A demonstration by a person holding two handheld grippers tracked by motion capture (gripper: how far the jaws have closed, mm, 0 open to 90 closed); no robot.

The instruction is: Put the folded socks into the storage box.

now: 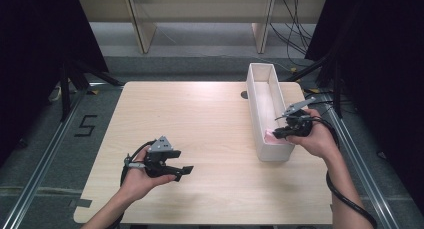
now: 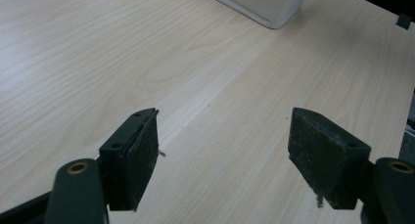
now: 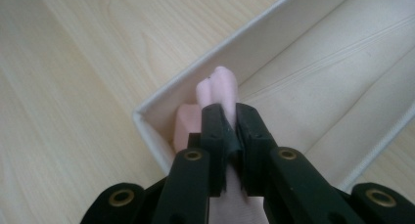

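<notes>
High view: the right gripper (image 1: 278, 133) is lowered into the near end of the white box (image 1: 278, 152); the left gripper (image 1: 186, 170) is held over the table (image 1: 210, 119).
Left gripper view: jaws are spread wide, nothing between.
Right gripper view: a pink soft item (image 3: 218, 89) is pinched in the box corner.

A long box (image 1: 262, 91) stands along the right side of the desk (image 1: 200, 124), running from near edge to far; a soft folded piece (image 3: 218, 89) sits in its near end, against the corner; the left gripper (image 1: 182, 170) hangs over the desk's near left, well apart from the box.
</notes>
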